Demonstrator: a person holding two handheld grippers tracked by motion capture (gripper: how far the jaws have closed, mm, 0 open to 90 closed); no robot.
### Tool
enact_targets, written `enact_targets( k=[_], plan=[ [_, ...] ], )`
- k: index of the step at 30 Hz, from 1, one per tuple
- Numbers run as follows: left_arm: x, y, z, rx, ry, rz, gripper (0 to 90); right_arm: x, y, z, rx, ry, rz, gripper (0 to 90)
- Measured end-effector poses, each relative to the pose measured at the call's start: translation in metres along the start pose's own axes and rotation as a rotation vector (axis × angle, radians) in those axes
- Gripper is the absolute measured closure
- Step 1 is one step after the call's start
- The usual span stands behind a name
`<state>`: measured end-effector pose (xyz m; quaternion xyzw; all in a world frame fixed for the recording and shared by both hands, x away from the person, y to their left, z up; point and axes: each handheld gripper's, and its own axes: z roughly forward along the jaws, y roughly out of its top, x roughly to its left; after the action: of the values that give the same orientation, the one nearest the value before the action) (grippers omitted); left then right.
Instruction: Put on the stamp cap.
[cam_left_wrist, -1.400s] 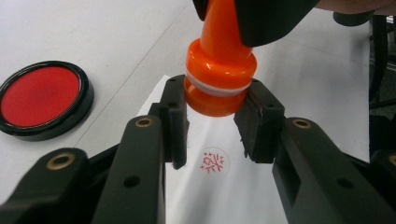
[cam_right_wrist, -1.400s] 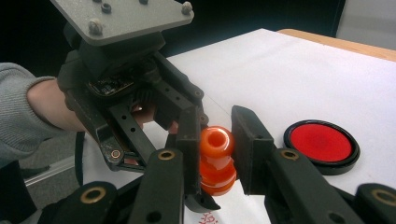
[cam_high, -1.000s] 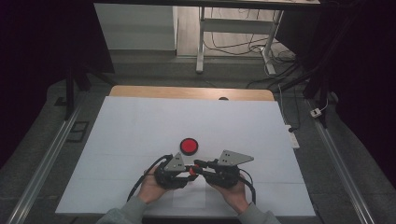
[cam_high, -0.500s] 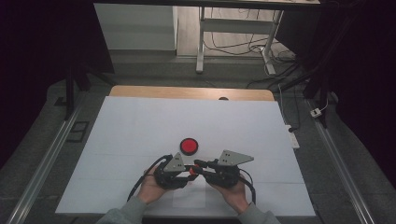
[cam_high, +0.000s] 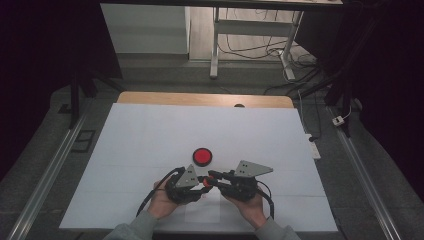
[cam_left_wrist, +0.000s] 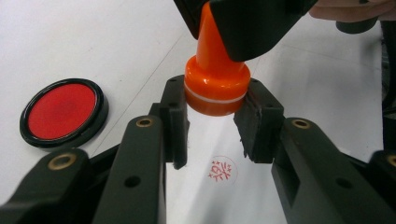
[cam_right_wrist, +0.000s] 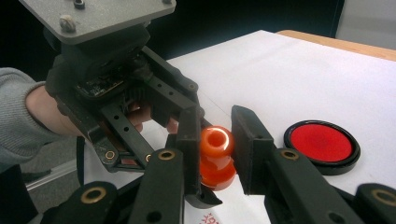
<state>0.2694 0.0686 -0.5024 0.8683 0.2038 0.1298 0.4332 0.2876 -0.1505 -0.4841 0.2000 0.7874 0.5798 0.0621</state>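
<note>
Nearest me, a red seal print (cam_left_wrist: 222, 169) already sits on the white paper (cam_high: 150, 135), so the stamping looks done. Just above it I hold the orange stamp (cam_left_wrist: 215, 88) with both tools: my left gripper (cam_left_wrist: 214, 122) clamps its wide base, my right gripper (cam_right_wrist: 215, 149) pinches its handle. Farther off, the open red ink pad (cam_high: 202, 156) lies uncapped; putting things away remains.

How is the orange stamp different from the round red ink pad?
The orange plastic stamp is tall and hangs above the paper, pinched by both grippers; the round red ink pad in its black rim is flat and lies on the table untouched. The stamp is bright orange; the pad is darker red. Both are round.
</note>
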Motion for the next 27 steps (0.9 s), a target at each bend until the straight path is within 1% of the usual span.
enact_targets(
  k=[3, 7, 8, 12, 15, 18, 20, 23, 27],
  plan=[
    [-0.0008, 0.0, -0.0006, 0.002, 0.009, 0.013, 65.3, 0.0004, 0.0, 0.0, 0.002, 0.0, -0.003, 73.3],
    [-0.0014, -0.0003, -0.0009, 0.001, 0.013, 0.017, 65.4, 0.001, -0.0002, 0.0, 0.003, -0.001, -0.006, 73.4],
    [-0.0019, -0.0006, -0.0009, -0.006, 0.015, 0.013, 65.4, 0.0012, -0.0004, 0.0002, 0.0, -0.001, -0.007, 73.4],
    [-0.0025, -0.001, -0.0015, -0.008, 0.024, 0.022, 65.4, 0.0017, -0.0007, -0.0002, -0.007, -0.003, -0.006, 73.5],
    [-0.0028, -0.0013, -0.0006, -0.006, 0.022, 0.016, 65.4, 0.0025, -0.0015, 0.0004, -0.001, -0.008, -0.011, 73.5],
    [-0.0029, -0.001, -0.0009, -0.013, 0.02, 0.007, 65.4, 0.0017, -0.0016, 0.0, -0.006, -0.006, -0.008, 73.6],
    [-0.0033, -0.0005, -0.0012, -0.002, 0.024, 0.018, 65.4, 0.0022, -0.0016, -0.0001, -0.004, -0.004, -0.01, 73.6],
    [-0.0034, -0.0004, -0.0011, 0.002, 0.021, 0.013, 65.4, 0.0023, -0.003, 0.0005, -0.004, -0.004, -0.008, 73.7],
    [-0.0044, 0.0003, -0.0013, 0.012, 0.026, 0.022, 65.3, 0.0027, -0.0045, 0.0003, -0.012, -0.004, -0.005, 73.8]
  ],
)
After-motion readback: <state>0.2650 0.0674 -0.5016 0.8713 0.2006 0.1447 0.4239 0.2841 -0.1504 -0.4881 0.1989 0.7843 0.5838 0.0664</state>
